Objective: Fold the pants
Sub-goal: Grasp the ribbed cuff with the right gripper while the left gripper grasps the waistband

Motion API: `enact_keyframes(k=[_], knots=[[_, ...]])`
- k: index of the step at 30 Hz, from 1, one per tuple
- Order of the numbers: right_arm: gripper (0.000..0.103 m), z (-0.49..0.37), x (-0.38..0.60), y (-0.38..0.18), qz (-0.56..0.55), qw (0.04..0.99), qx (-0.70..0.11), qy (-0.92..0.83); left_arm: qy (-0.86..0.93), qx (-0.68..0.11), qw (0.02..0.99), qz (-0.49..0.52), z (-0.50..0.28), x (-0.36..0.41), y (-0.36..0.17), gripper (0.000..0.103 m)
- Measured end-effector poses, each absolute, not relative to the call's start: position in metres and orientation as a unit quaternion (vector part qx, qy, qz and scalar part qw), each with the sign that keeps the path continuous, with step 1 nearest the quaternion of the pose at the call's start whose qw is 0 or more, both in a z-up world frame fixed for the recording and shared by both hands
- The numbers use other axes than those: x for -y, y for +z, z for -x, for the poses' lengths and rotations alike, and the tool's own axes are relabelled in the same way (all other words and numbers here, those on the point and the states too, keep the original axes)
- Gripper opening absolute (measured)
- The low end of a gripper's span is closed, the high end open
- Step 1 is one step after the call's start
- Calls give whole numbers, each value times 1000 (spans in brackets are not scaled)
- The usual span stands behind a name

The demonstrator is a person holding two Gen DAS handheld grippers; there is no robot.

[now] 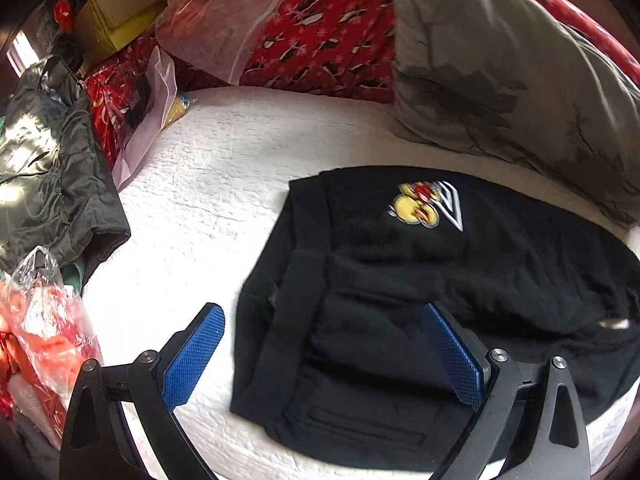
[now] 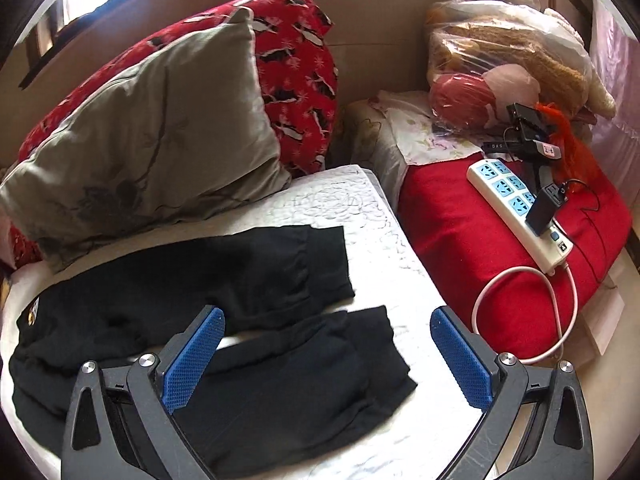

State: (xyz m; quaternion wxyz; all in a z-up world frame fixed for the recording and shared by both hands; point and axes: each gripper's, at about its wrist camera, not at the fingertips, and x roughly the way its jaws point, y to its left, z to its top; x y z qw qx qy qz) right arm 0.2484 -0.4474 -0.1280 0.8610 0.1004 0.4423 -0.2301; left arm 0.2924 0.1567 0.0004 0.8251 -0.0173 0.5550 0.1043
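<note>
Left wrist view: the black pants lie flat on the white quilted mattress, waistband toward 9 o'clock, and fill the frame from the centre out to 3 and 5 o'clock. An embroidered yellow-and-red logo sits on the fabric at about 1 o'clock from centre. The left gripper hangs above the waistband end with its blue pads spread wide apart, holding nothing; one pad is over bare mattress, the other over the pants. A grey pillow lies at 2 o'clock, its edge just beside the pants. A red patterned quilt is at 12 o'clock, a dark green jacket at 9 o'clock, and a plastic bag of orange-red stuff at 8 o'clock.

In the right wrist view, the two legs lie side by side with a strip of mattress between them, the cuffs pointing toward 3 o'clock. The right gripper is above the nearer leg's cuff, pads likewise wide apart and empty. At 3 o'clock a white power strip rests on a red cushion.
</note>
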Motion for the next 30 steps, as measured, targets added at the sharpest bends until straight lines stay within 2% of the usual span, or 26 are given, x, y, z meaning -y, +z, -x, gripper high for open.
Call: enact_keyframes(k=[5,11,23,30], knots=[[103,-293,483,-154,-123,842,-470,-234,125,-584,801,53,-371,-193,-32,99],[102,-321,505,-182,-144,828,-488,-237,125,-611,776,96,-421,-215,-93,99],[102,-362,522,-229,-170,803,-523,-229,115,-623,757,160,-452,-246,-156,99],[103,-369,521,-244,-234,805,-511,-188,104,-631,741,206,-476,-266,-189,99]])
